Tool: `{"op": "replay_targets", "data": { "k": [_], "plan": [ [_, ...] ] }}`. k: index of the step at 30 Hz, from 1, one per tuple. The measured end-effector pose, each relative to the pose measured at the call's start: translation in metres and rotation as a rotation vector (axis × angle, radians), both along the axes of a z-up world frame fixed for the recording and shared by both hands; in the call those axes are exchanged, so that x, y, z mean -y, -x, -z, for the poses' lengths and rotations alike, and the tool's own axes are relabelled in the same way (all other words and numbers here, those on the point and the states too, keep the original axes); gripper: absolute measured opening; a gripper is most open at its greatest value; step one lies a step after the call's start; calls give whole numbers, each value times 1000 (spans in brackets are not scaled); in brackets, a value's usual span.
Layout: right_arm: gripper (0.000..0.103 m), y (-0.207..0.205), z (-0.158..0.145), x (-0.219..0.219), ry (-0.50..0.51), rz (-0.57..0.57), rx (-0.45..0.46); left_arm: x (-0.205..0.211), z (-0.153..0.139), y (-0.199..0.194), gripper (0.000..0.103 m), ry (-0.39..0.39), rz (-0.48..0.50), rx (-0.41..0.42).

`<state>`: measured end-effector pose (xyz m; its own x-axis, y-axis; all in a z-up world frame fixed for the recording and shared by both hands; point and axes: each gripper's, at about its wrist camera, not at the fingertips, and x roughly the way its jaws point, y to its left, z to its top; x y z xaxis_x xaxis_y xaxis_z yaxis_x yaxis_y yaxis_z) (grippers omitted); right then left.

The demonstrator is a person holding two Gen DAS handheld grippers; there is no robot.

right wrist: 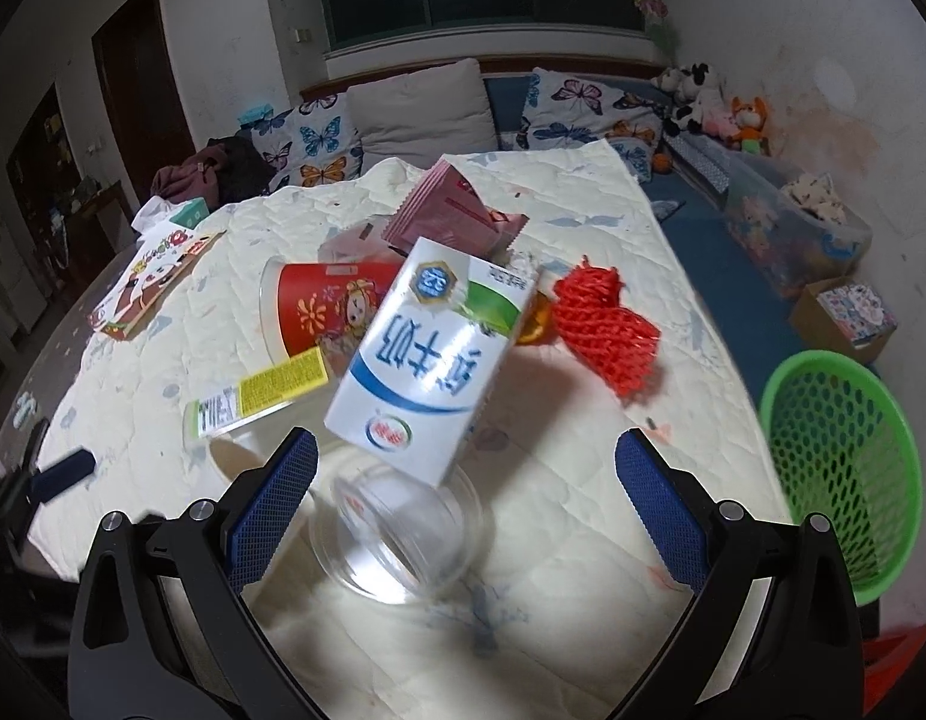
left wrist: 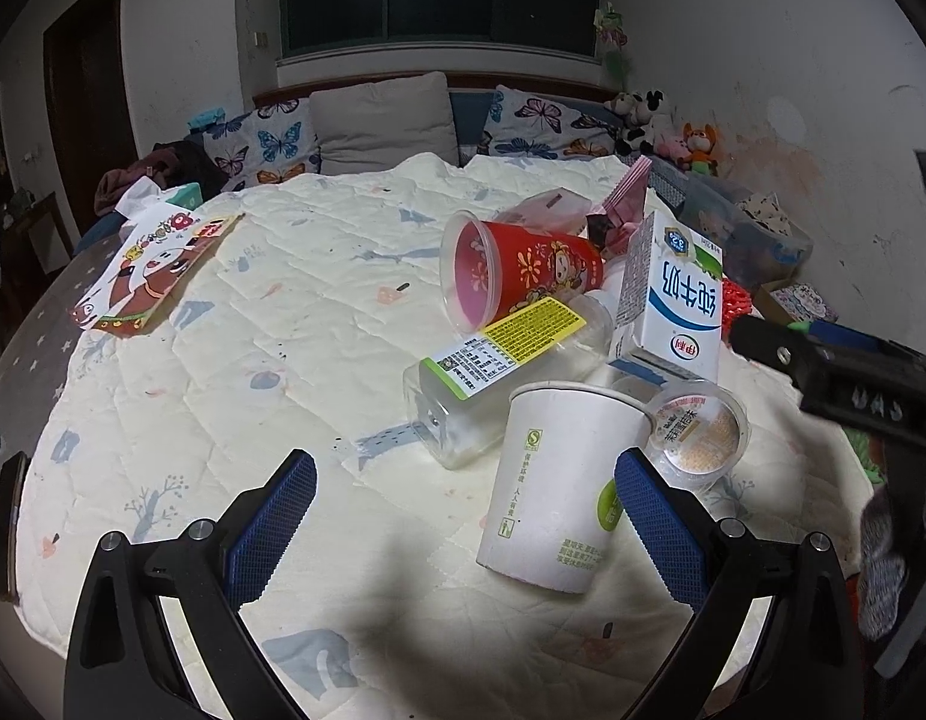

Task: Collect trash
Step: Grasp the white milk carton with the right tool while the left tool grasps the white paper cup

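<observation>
White paper cup (left wrist: 550, 486), milk carton (right wrist: 427, 354), green basket (right wrist: 847, 468)

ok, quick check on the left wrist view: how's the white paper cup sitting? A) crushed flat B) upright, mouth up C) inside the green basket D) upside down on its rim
B: the white paper cup stands on the quilt with its open mouth up, leaning slightly, just ahead of the open left tool and beside the clear lidded cup.
</observation>
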<state>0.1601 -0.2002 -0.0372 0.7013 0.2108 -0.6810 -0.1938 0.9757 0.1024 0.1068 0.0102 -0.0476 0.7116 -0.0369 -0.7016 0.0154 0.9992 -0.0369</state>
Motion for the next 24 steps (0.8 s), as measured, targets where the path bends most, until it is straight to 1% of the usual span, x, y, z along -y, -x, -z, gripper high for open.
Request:
{"op": "replay_targets", "data": {
  "k": [10, 16, 22, 24],
  "plan": [
    [99, -28, 3, -16, -30, 14, -43, 1, 6, -5, 97, 10, 33, -27],
    [98, -45, 9, -16, -52, 38, -78, 2, 10, -10, 97, 42, 68, -51],
    [96, -64, 19, -6, -115, 74, -133, 7, 12, -13, 96, 50, 95, -65],
    [95, -68, 20, -5, -127, 83, -137, 8, 13, -15, 96, 53, 109, -67]
  ]
}}
